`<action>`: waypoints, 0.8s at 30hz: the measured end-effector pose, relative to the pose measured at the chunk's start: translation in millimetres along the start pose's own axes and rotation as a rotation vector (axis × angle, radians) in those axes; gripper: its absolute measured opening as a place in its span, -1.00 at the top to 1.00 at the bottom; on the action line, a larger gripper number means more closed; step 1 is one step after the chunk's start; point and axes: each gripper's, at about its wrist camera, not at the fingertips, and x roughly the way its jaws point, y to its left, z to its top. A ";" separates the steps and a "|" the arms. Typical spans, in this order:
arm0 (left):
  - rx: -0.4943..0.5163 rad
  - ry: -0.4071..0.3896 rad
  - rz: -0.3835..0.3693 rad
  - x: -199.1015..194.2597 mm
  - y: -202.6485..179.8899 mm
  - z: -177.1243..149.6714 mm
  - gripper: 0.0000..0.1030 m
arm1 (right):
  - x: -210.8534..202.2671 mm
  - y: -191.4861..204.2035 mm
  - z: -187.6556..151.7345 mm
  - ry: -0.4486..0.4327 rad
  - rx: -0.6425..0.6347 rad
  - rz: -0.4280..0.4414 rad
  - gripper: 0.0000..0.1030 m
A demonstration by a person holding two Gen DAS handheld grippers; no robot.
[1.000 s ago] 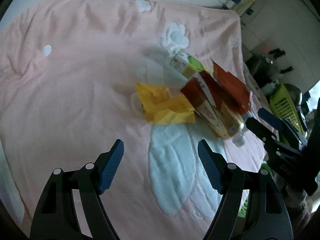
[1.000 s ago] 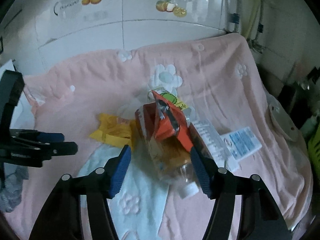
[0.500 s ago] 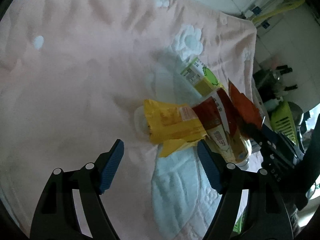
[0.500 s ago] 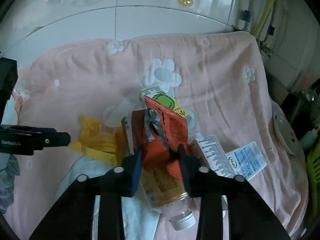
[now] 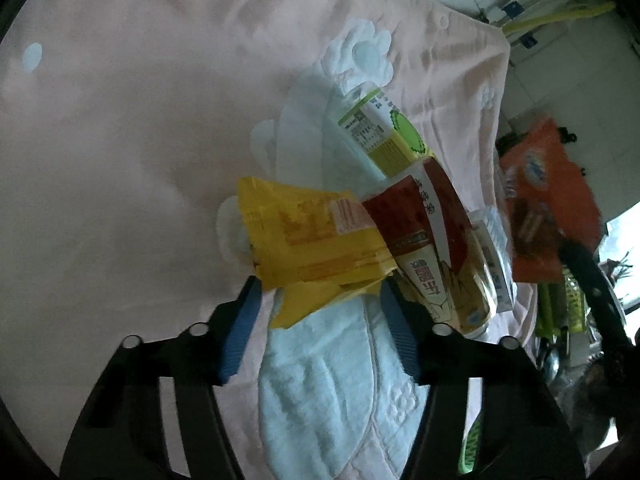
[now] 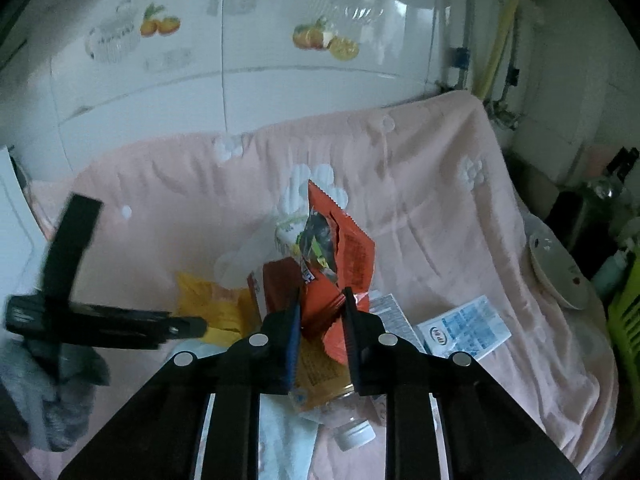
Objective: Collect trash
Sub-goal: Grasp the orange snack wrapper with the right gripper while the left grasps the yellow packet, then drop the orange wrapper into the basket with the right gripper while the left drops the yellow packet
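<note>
My right gripper [image 6: 321, 316] is pinching the orange wrapper [image 6: 346, 248] above the pile on the pink blanket [image 6: 440, 216]; left gripper [image 5: 318, 316], jaws spread, straddles the yellow wrapper [image 5: 308, 240], so I'd close low on it, clear of the bottle [image 5: 444, 276].

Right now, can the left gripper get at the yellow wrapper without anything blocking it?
Probably yes. The left gripper is open, its fingers flank the yellow wrapper, and nothing lies between; the bottle sits beside it.
</note>
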 end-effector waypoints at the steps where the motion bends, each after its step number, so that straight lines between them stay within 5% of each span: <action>1: 0.002 0.003 -0.005 0.9 -0.3 0.4 0.07 | -4.3 -1.1 -0.1 -0.007 0.004 0.000 0.64; 3: 0.008 0.004 -0.014 3.1 -1.5 -0.1 0.35 | -14.1 -4.1 -1.3 -0.021 0.018 0.004 0.64; 10: 0.028 -0.012 -0.012 -3.2 -0.6 -5.4 0.80 | -43.1 -7.8 -10.2 -0.059 0.038 0.009 0.64; 24: 0.087 -0.066 -0.048 -57.5 -13.4 -40.6 0.86 | -107.1 -11.6 -49.9 -0.112 0.097 0.011 0.64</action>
